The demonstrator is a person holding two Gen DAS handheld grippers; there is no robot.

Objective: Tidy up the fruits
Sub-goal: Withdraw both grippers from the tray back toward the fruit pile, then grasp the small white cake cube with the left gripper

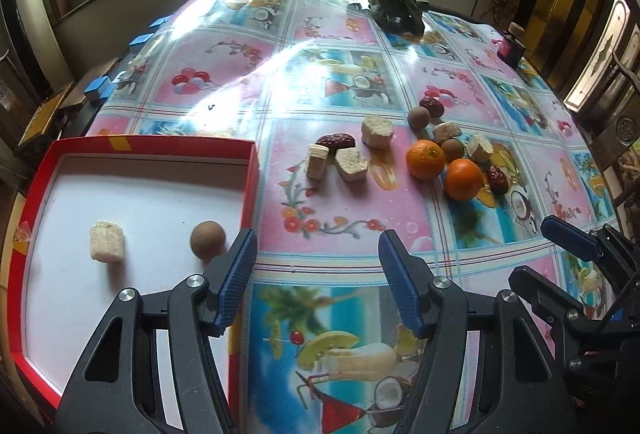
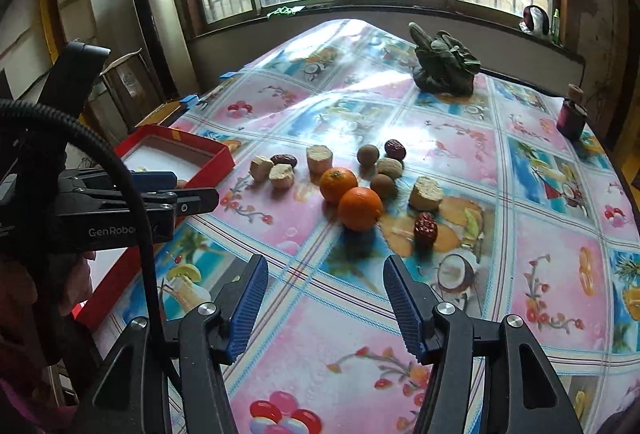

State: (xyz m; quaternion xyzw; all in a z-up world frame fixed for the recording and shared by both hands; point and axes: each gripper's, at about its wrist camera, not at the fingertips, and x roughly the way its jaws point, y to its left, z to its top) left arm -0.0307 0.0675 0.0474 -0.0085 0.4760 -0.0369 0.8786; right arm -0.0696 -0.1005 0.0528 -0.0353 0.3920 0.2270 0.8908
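We see a shallow red cardboard box with a white floor at the left edge of the tabletop covered in a glossy pink-and-blue fruit-print cloth. Inside it lie two things, well apart: a pale, crumbly cream-coloured block and a small round brown fruit nearer the box's right wall. Our left gripper hangs over the box's right wall and the cloth beside it, its blue ribbed fingers spread apart with nothing between them. Our right gripper hovers over bare cloth, its fingers likewise parted and empty. The rest of the fruit lies loose in a cluster out on the tabletop: two glossy round oranges touching each other, several more cream-coloured blocks, more small brown round fruits and wrinkled dark red dates. Farther back sit a bunch of dark green leafy vegetable and a small dark pink jar near the right edge.
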